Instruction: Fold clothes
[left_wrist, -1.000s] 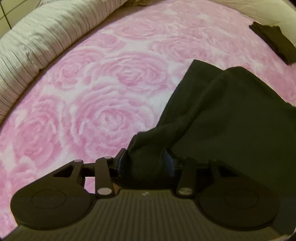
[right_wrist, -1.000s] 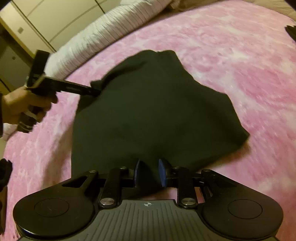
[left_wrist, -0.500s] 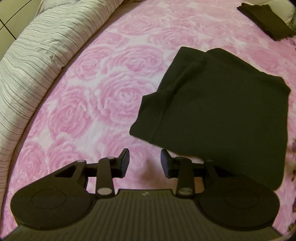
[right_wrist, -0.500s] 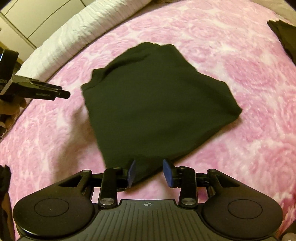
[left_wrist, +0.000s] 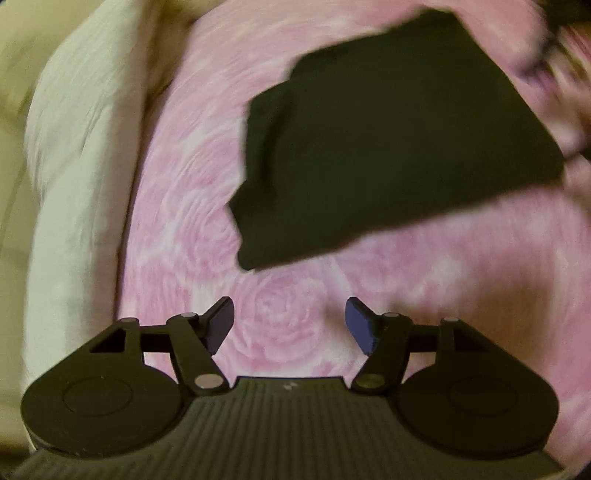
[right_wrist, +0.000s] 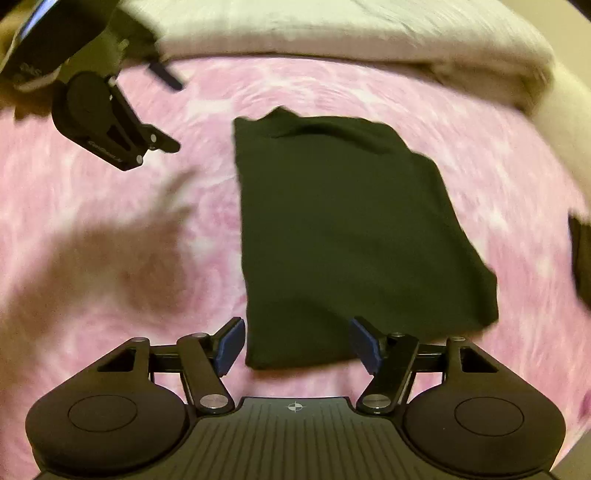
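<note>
Since a second ago we have let go of the black garment (left_wrist: 388, 140) and drawn both tools back.

Left wrist view: our left gripper (left_wrist: 290, 325) has its fingers wide apart over bare pink rose bedspread (left_wrist: 184, 206), the folded cloth lying ahead, toward the cream quilt (left_wrist: 74, 184) edge.

Right wrist view: our right gripper (right_wrist: 297, 343) is likewise spread, empty, at the garment's near edge. It looks soft, light and limp; we would pinch it at a corner or hem.
</note>
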